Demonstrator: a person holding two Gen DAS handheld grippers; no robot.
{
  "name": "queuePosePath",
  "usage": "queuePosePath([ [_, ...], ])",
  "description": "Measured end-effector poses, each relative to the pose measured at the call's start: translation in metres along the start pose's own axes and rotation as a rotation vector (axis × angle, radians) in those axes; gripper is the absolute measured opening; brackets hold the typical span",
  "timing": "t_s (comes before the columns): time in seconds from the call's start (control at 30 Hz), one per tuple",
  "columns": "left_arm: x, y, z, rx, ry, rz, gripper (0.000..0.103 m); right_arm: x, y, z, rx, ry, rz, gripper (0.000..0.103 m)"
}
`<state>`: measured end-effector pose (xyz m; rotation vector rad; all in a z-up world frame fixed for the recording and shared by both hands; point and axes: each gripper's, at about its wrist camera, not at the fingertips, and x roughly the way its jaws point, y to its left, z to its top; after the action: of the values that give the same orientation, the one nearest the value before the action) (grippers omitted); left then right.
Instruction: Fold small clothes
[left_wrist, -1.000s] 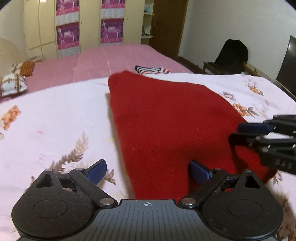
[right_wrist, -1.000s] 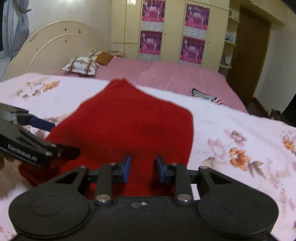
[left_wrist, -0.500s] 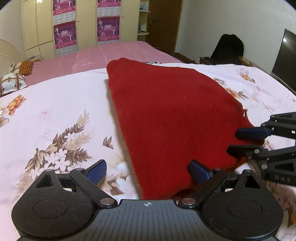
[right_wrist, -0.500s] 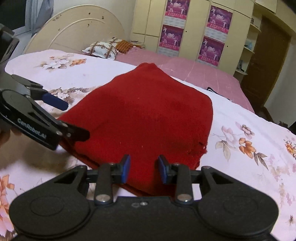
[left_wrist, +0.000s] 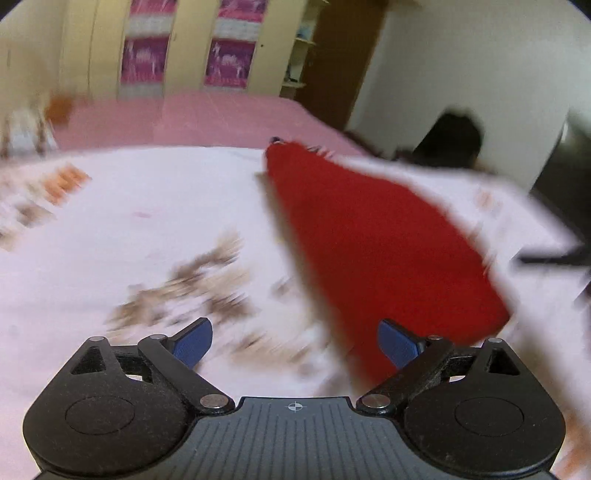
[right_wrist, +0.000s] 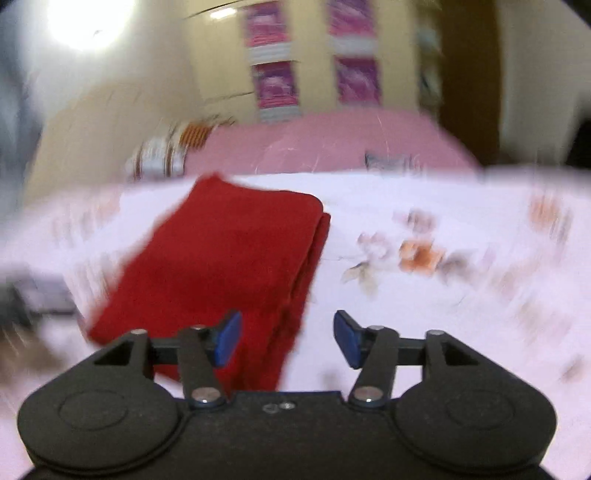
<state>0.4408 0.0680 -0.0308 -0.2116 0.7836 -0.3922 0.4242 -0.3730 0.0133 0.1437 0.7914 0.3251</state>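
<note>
A folded red garment (left_wrist: 380, 243) lies flat on the white floral bedsheet (left_wrist: 155, 221); it also shows in the right wrist view (right_wrist: 229, 258), with stacked layers along its right edge. My left gripper (left_wrist: 295, 341) is open and empty, near the garment's near left corner. My right gripper (right_wrist: 286, 341) is open and empty, its left pad over the garment's near right edge. Both views are motion-blurred.
A pink bed cover (left_wrist: 207, 118) lies beyond the sheet, with a striped cloth (right_wrist: 388, 160) and pillows (right_wrist: 159, 158) on it. Wardrobes (left_wrist: 184, 48) line the far wall. A dark chair (left_wrist: 454, 136) stands to the right.
My right gripper has opened wide and let go of the red garment, which now lies folded on the sheet. Both grippers have swung away, blurring the views.
</note>
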Motion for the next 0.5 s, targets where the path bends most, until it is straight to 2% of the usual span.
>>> queuePosePath([
  [0.07,0.019,0.008,0.014,-0.126,0.028,-0.092,0.096,0.017,-0.023,0.011,0.197,0.005,0.112,0.057],
  [0.17,0.047,0.022,0.024,-0.278,0.081,-0.181,0.096,0.045,-0.046,0.017,0.361,0.042,0.196,0.06],
  [0.27,0.068,0.031,0.028,-0.338,0.129,-0.216,0.095,0.065,-0.065,0.014,0.472,0.075,0.272,0.063],
  [0.4,0.083,0.033,0.029,-0.352,0.135,-0.245,0.094,0.082,-0.078,0.012,0.48,0.122,0.286,0.064],
  [0.5,0.093,0.031,0.033,-0.35,0.136,-0.273,0.094,0.097,-0.079,0.008,0.454,0.164,0.341,0.06],
])
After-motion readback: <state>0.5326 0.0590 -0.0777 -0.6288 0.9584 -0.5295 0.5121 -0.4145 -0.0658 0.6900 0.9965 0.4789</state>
